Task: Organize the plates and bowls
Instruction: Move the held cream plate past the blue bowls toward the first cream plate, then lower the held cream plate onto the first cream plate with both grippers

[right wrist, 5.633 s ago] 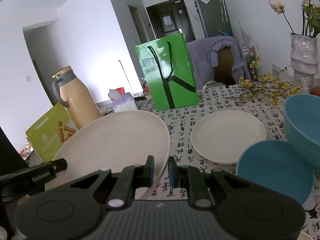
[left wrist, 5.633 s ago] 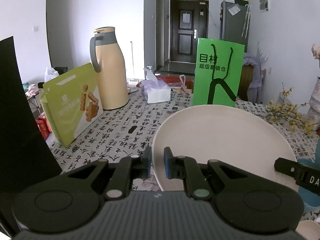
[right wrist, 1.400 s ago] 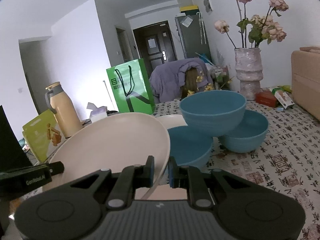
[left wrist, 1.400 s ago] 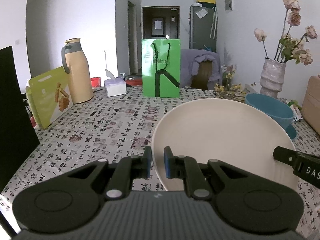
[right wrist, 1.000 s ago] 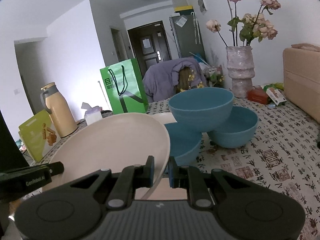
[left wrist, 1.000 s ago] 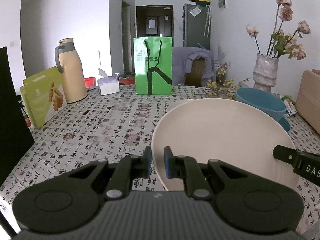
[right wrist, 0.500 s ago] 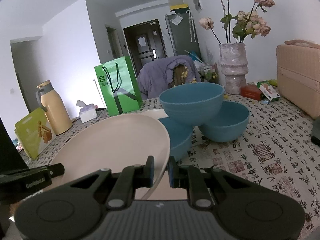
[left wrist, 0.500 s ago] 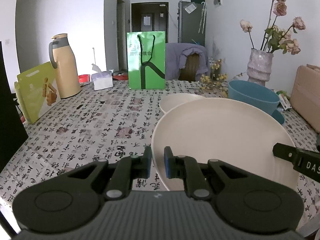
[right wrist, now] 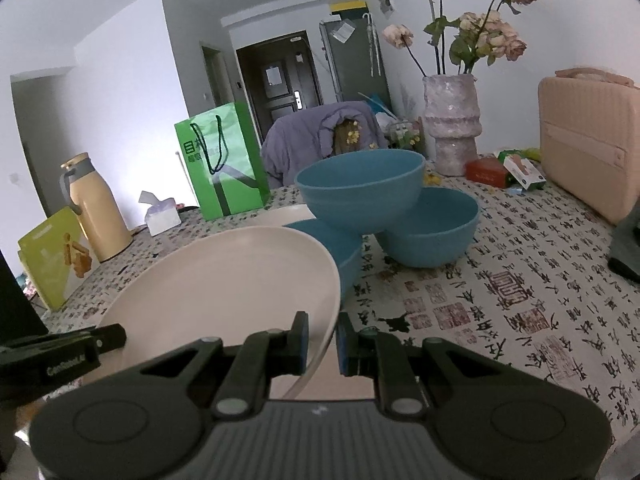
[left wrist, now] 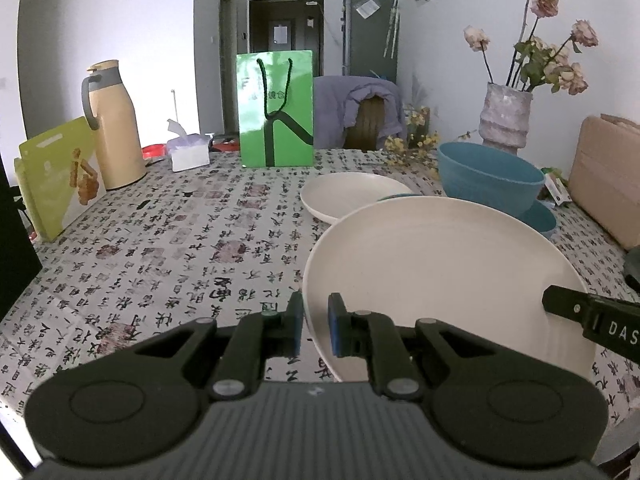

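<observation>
Plate (left wrist: pixel 436 276), large and cream, is held by both grippers at opposite edges, clear of the table (left wrist: pixel 168 248) and tilted slightly. Left gripper (left wrist: pixel 314 330) is closed down on the plate's left rim, its blue pads (left wrist: pixel 335 330) pinching the edge between them; right gripper (right wrist: pixel 322 344) is likewise clamped on the plate's right rim, one finger above the edge and one below. Each gripper's tip shows in the other's view at the far side of the plate. Second cream plate (left wrist: pixel 352 200) lies flat on the patterned tablecloth beyond the held one. Three blue bowls stand just to its right: top bowl (right wrist: pixel 362 188) rests tilted across the rims of the left bowl (right wrist: pixel 340 248) and the right bowl (right wrist: pixel 432 232), both of which sit on the cloth. Held plate's far edge overlaps the left bowl in the right wrist view; contact cannot be told. Green bag (left wrist: pixel 275 108), tan flask (left wrist: pixel 112 124), tissue box (left wrist: pixel 188 152) and vase of flowers (right wrist: pixel 452 120) stand further back, well apart from the dishes
</observation>
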{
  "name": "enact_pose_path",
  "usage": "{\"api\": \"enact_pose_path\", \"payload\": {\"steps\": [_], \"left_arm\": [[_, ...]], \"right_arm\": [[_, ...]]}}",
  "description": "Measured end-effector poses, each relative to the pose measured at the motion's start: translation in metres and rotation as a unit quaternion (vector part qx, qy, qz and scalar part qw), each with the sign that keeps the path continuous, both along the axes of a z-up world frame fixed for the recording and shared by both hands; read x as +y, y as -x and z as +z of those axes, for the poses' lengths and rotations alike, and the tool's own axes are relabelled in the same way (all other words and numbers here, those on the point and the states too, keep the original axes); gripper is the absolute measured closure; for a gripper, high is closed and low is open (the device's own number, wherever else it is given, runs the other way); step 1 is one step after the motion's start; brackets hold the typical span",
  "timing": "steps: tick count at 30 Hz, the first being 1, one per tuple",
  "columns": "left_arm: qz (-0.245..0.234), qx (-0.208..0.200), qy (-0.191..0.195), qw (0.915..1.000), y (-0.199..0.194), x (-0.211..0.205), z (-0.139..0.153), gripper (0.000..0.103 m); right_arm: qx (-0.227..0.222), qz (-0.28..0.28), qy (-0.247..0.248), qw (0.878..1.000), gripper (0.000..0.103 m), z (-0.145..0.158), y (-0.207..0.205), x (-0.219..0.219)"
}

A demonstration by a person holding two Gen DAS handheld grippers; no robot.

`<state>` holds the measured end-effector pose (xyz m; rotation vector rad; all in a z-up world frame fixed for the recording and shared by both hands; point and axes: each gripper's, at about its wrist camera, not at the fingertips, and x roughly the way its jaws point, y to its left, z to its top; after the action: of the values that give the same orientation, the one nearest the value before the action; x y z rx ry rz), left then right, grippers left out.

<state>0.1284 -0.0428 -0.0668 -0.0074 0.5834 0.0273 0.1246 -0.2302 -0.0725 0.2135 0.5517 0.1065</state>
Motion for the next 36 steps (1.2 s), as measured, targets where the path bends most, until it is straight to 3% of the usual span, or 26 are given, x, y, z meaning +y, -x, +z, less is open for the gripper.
{"api": "enact_pose_path", "payload": {"steps": [36], "left_arm": [[-0.027,0.036,-0.007,0.9990,-0.001,-0.015,-0.031,0.090]], "right_arm": [[0.042,-0.010,0.010,0.999,0.089,-0.029,0.000,-0.012]]}}
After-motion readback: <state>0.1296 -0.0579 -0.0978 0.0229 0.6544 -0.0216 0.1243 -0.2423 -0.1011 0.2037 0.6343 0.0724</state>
